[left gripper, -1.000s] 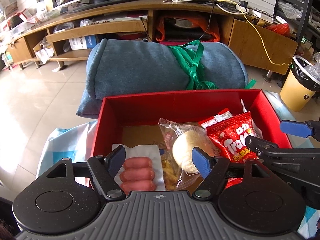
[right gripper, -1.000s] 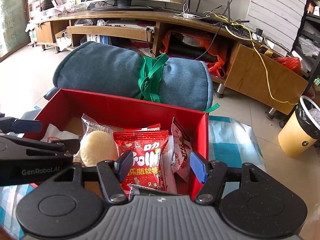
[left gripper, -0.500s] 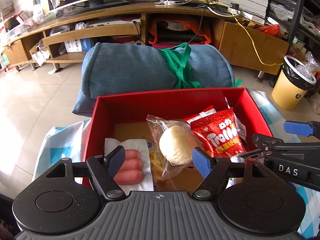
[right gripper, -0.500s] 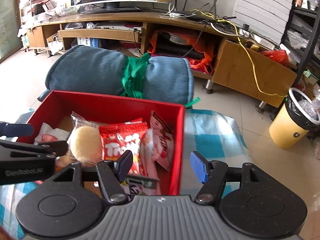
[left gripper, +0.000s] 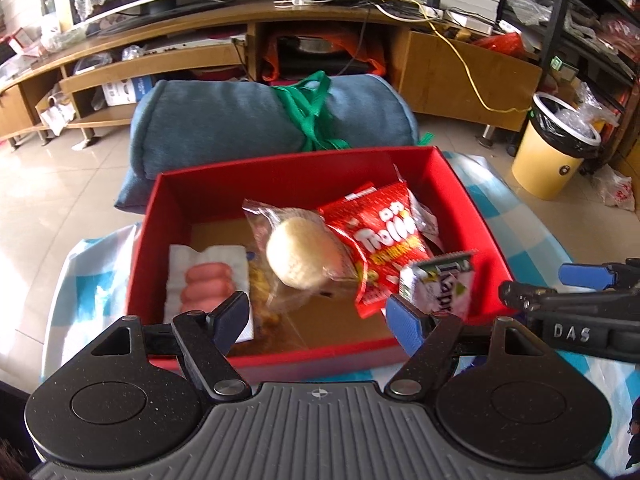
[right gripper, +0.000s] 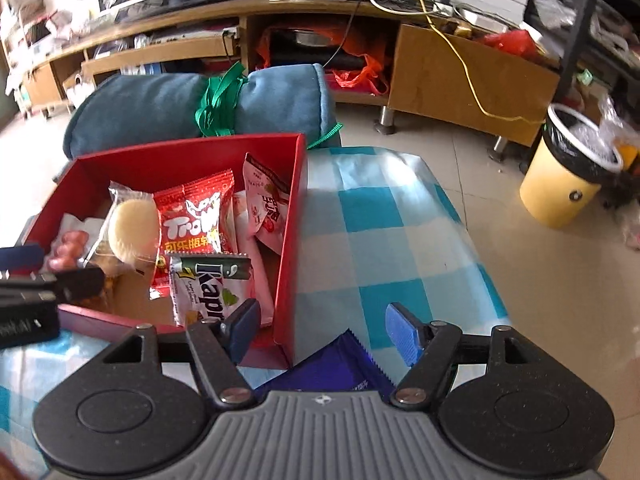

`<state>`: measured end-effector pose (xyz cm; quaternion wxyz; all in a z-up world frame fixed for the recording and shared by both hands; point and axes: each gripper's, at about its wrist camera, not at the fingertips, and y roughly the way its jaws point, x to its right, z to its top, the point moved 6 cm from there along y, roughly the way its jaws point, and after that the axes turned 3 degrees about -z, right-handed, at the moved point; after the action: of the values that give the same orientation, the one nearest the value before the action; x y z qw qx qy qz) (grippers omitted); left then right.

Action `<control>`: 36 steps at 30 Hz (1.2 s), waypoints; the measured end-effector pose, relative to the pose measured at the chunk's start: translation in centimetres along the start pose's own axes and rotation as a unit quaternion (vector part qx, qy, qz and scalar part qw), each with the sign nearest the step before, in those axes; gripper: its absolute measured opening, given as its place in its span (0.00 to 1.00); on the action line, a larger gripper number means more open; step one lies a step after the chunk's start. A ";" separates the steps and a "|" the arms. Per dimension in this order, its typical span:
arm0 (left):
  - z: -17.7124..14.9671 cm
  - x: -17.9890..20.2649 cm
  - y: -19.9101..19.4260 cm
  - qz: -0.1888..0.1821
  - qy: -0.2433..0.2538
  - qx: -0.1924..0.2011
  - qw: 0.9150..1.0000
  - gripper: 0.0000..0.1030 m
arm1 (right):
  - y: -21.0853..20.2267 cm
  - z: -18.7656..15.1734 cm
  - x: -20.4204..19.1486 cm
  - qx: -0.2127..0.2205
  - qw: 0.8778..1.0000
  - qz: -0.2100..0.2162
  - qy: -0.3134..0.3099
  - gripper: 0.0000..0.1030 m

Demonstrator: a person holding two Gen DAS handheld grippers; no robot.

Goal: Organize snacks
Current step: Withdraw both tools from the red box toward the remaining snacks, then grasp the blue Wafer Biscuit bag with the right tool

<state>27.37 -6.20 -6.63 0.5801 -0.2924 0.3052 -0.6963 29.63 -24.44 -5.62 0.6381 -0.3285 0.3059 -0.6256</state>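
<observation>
**A:** Nearest the lens: the right gripper, its blue pads spread apart and holding nothing, poised above a purple packet that lies on the checked cloth at six o'clock in the right wrist view.

**B:** And the left gripper?

**A:** Also spread wide and empty, hovering at the near wall of the red box, at six o'clock in its own view.

**B:** What is already inside?

**A:** Moving back from the near wall: a white-and-green Kapri packet propped at the box's right end, sausages at nine o'clock, a round wrapped cake at centre, a red Trolli bag toward two o'clock, and a pale pink packet leaning on the right wall.

**B:** Beyond the box?

**A:** At twelve o'clock, a rolled blue cushion tied with green strap; farther, the wooden TV stand; a yellow bin at two o'clock.

**B:** So which step is this?

**A:** Seemingly between placements. The purple packet looks like the one snack outside the box, so the next move probably calls for lowering the right gripper, pinching the packet's edge, and carrying it left over the red wall.
</observation>
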 end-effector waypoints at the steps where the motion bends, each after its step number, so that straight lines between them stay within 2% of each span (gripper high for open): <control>1: -0.2 0.2 -0.1 -0.002 0.000 -0.001 1.000 0.78 | -0.3 -0.1 0.1 0.003 1.000 0.001 0.004 0.63; 9: -1.5 1.3 -0.9 -0.018 0.003 -0.005 1.000 0.79 | -2.4 -1.3 0.6 0.010 1.000 0.002 0.022 0.63; 20: -3.0 2.1 -1.4 -0.027 0.010 -0.011 1.000 0.80 | 0.1 -5.3 2.4 -0.061 0.996 -0.012 0.069 0.65; 27: -3.3 1.8 -1.3 -0.029 0.008 -0.015 0.999 0.80 | 1.6 -5.2 3.0 -0.077 0.986 0.012 0.145 0.69; 30: -3.3 1.4 -1.2 -0.030 0.002 -0.018 0.999 0.80 | 2.4 -5.2 2.5 -0.084 0.985 0.013 0.150 0.69; 32: -3.4 1.1 -1.3 -0.032 -0.003 -0.018 0.999 0.80 | 2.9 -5.0 2.2 -0.085 0.985 0.008 0.149 0.74; 36: -3.4 0.7 -1.6 -0.039 -0.006 -0.018 0.999 0.81 | 4.0 -4.8 2.2 -0.093 0.983 -0.010 0.156 0.78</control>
<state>23.68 -6.39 -7.58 0.5492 -0.3184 0.3024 -0.7110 28.23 -26.77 -11.67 0.5430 -0.2880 0.4546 -0.6446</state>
